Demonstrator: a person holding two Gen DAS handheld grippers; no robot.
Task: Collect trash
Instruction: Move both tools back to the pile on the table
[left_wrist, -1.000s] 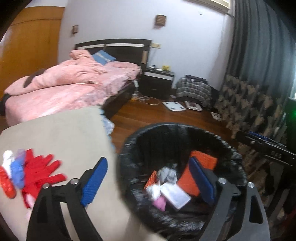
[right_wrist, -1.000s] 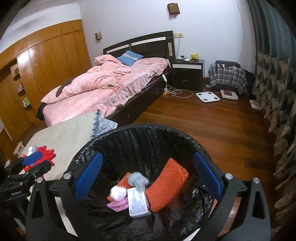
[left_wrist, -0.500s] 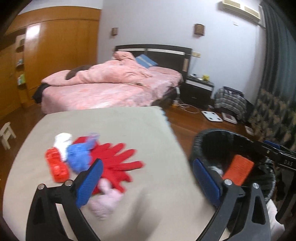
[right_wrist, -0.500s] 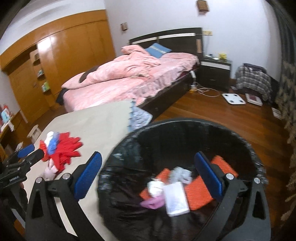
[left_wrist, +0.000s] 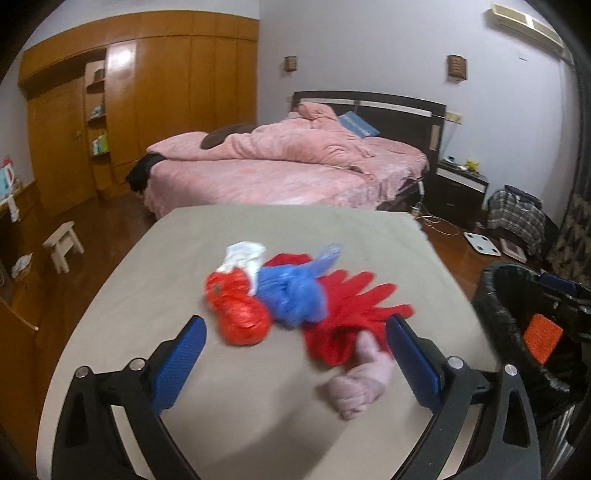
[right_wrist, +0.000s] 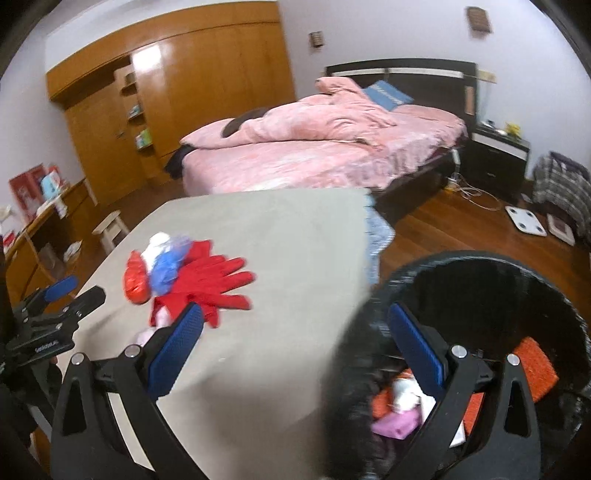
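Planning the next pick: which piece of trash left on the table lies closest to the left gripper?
The pale pink crumpled wad, lying just inside the open left gripper beside its right finger; the red bag, blue bag and red gloves lie farther off.

the black-lined round trash bin (left_wrist: 517, 332) runs off your left view's right edge; your right view smears its near rim (right_wrist: 354, 369), and the pale pink crumpled wad (right_wrist: 162, 317) hides behind your finger.
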